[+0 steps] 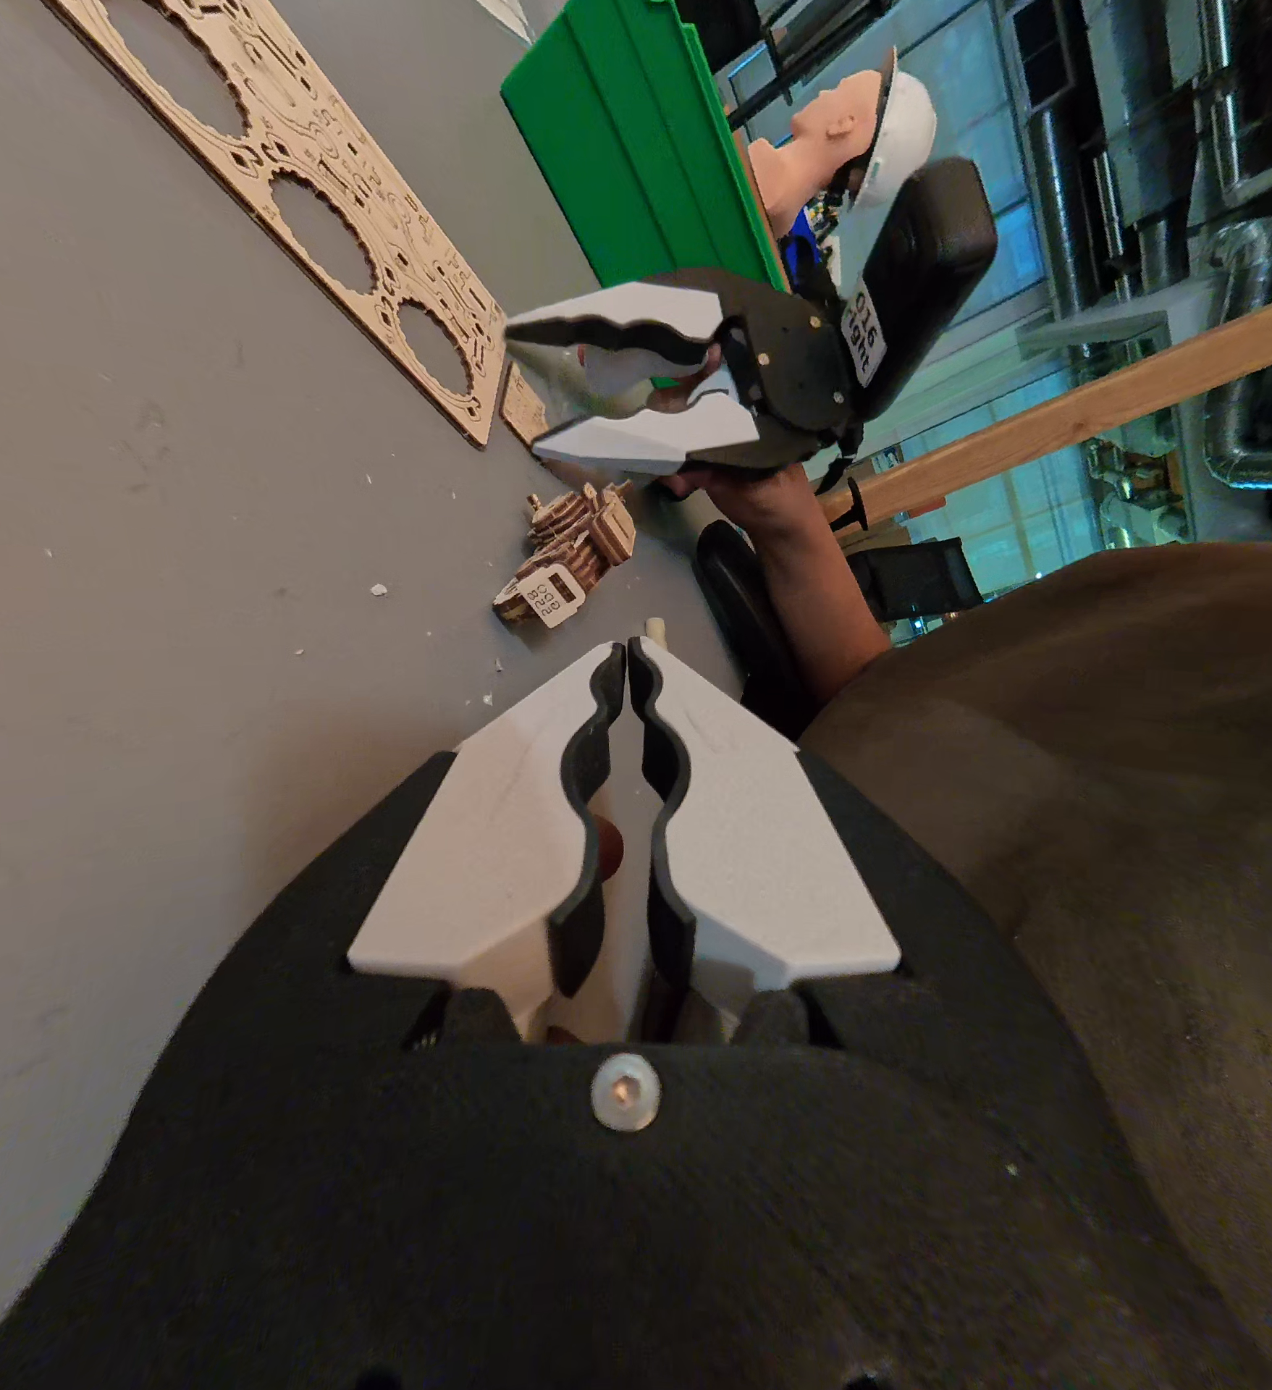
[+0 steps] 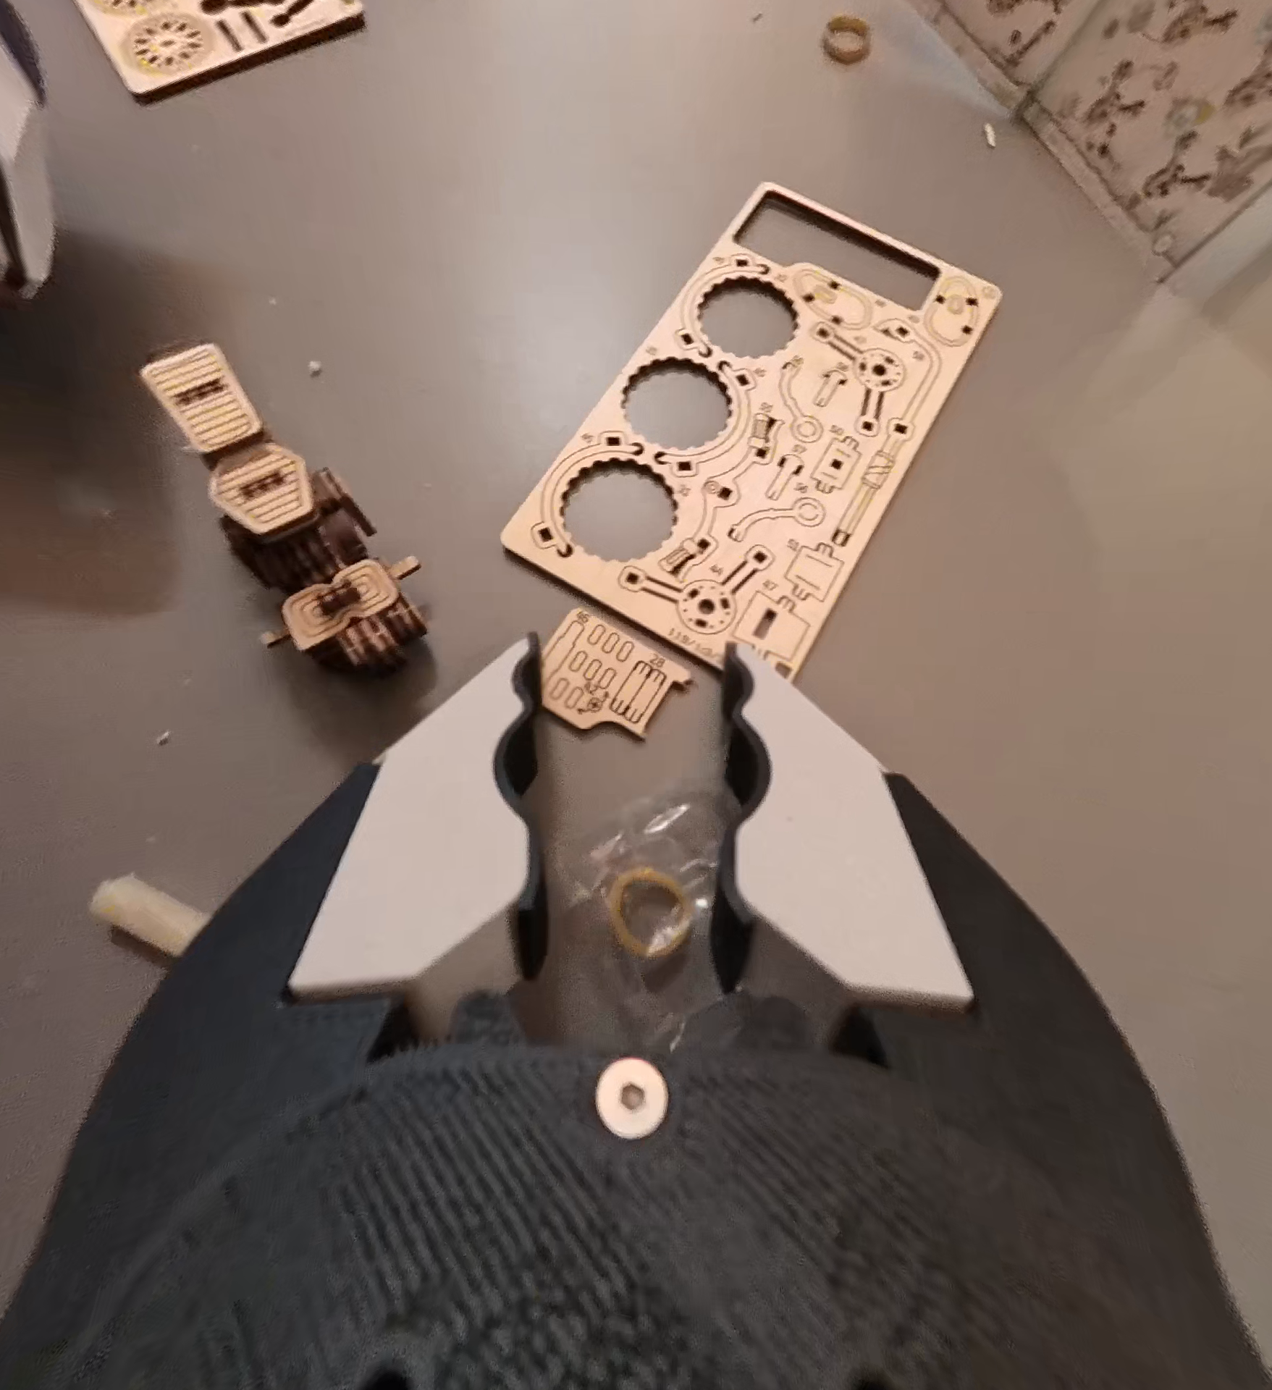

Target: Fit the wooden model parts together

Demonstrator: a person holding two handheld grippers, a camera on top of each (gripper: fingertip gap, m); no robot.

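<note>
A partly built wooden model (image 2: 294, 511) stands on the grey table (image 2: 1069, 677), left of a wooden parts sheet (image 2: 760, 459) with three round cut-outs. A small broken-off sheet piece (image 2: 610, 681) lies just beyond my right gripper (image 2: 629, 662), which is open and empty above the table. In the left wrist view the model (image 1: 580, 556) sits a short way past my left gripper (image 1: 626, 650). That gripper is shut with nothing seen between its tips. The right gripper (image 1: 535, 391) hovers open over the sheet's end (image 1: 302, 203).
A clear plastic bag with a rubber band (image 2: 651, 902) lies between my right fingers. A cream peg (image 2: 140, 914) lies at left. More wooden sheets lie at top left (image 2: 226, 37) and top right (image 2: 1159, 98). A green bin (image 1: 633, 150) stands at the table's far side. It is some 11 cm from my right tips to the cream peg (image 2: 140, 914).
</note>
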